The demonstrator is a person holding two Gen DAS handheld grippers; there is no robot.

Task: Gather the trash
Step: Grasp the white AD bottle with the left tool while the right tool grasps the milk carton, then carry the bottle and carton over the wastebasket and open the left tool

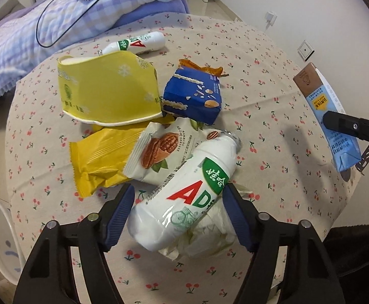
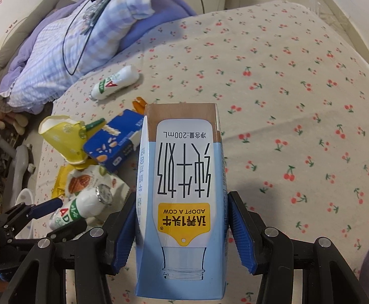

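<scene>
My left gripper (image 1: 176,217) straddles the white plastic AD drink bottle (image 1: 187,195), which lies on a crumpled white tissue (image 1: 204,240); the jaws are apart, and one pad (image 1: 119,215) shows a clear gap. My right gripper (image 2: 181,230) is clamped on the pale blue milk carton (image 2: 181,197), held above the table. If I close off-centre, I judge the smooth round bottle could roll or squirt out towards the nut-printed white wrapper (image 1: 159,152). The soft cherry-print tablecloth (image 1: 273,50) may bunch under the tips. A lilac checked quilt (image 1: 70,25) lies beyond, with a second white bottle (image 1: 136,44) near it.
</scene>
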